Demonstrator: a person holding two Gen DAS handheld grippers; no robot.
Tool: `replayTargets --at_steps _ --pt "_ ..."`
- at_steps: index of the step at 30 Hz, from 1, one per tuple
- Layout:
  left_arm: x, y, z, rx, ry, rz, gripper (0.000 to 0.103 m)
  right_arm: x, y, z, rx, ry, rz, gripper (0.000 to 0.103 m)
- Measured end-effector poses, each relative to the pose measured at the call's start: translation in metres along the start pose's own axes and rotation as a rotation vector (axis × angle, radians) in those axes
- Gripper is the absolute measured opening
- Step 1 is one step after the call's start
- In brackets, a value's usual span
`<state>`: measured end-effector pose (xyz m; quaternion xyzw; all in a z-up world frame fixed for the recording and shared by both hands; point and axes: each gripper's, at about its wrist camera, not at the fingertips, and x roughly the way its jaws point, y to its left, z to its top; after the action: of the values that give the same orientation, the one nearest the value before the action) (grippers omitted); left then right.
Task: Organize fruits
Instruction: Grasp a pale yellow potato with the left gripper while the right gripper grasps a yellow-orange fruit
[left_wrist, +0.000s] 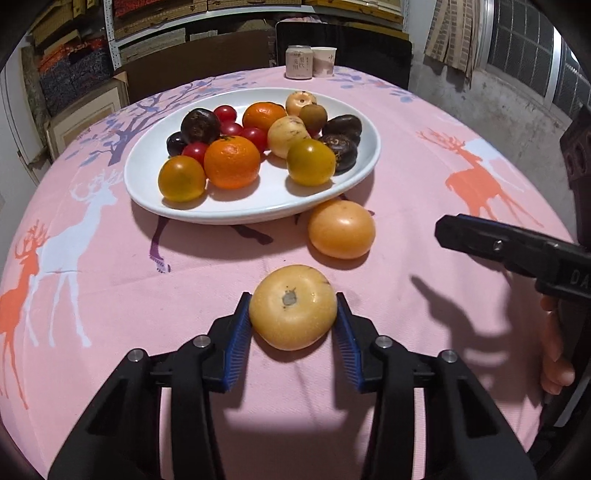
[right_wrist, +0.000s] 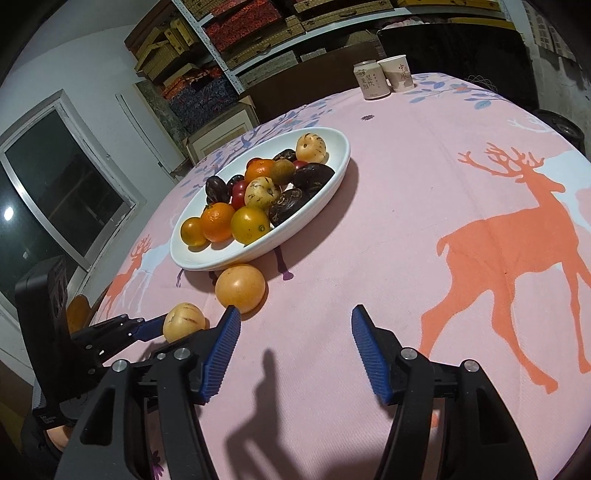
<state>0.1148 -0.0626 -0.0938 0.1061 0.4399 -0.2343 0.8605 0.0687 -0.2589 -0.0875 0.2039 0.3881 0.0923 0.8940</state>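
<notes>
A pale yellow round fruit (left_wrist: 293, 306) (right_wrist: 183, 322) rests on the pink cloth, and my left gripper (left_wrist: 293, 300) is shut on it, with both blue pads against its sides. A bigger orange-yellow fruit (left_wrist: 341, 229) (right_wrist: 240, 288) lies just beyond it, against the near edge of the white oval plate (left_wrist: 147, 192) (right_wrist: 184, 258). On the plate are several fruits: oranges, red cherry tomatoes, dark purple fruits and yellow ones. My right gripper (right_wrist: 295, 314) stands open over bare cloth, right of the orange-yellow fruit, with nothing between its fingers. One of its fingers (left_wrist: 465, 234) shows in the left wrist view.
A drink can (left_wrist: 298, 62) (right_wrist: 371, 80) and a paper cup (left_wrist: 324, 61) (right_wrist: 398, 72) stand at the table's far edge. Behind them are a dark chair and shelves of boxes. A hand (left_wrist: 554, 350) holds the right gripper's handle.
</notes>
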Motion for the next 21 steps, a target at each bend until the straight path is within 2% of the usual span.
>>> replayTargets --at_steps 2,3,7,8,10,16,19,21 --pt "-0.010 0.009 -0.002 -0.062 -0.054 -0.080 0.043 0.001 0.001 -0.001 -0.006 0.003 0.001 0.063" --pt "-0.019 0.013 -0.005 -0.084 -0.103 -0.092 0.043 0.001 0.003 -0.001 -0.016 0.009 -0.001 0.063" --pt "-0.054 0.034 -0.015 -0.198 -0.291 -0.058 0.043 0.005 0.014 -0.004 -0.074 0.036 -0.022 0.063" --pt "-0.060 0.039 -0.018 -0.220 -0.317 -0.048 0.043 0.007 0.019 -0.005 -0.096 0.043 -0.041 0.063" --pt "-0.063 0.045 -0.020 -0.248 -0.328 -0.045 0.043 0.012 0.030 -0.006 -0.144 0.063 -0.069 0.063" --pt "-0.054 0.048 -0.015 -0.265 -0.284 -0.054 0.043 0.034 0.073 -0.003 -0.274 0.105 -0.114 0.063" --pt "-0.051 0.052 -0.017 -0.280 -0.271 -0.063 0.043 0.044 0.089 0.006 -0.348 0.064 -0.188 0.062" --pt "-0.051 0.052 -0.018 -0.281 -0.274 -0.066 0.042 0.054 0.089 0.011 -0.342 0.082 -0.214 0.062"
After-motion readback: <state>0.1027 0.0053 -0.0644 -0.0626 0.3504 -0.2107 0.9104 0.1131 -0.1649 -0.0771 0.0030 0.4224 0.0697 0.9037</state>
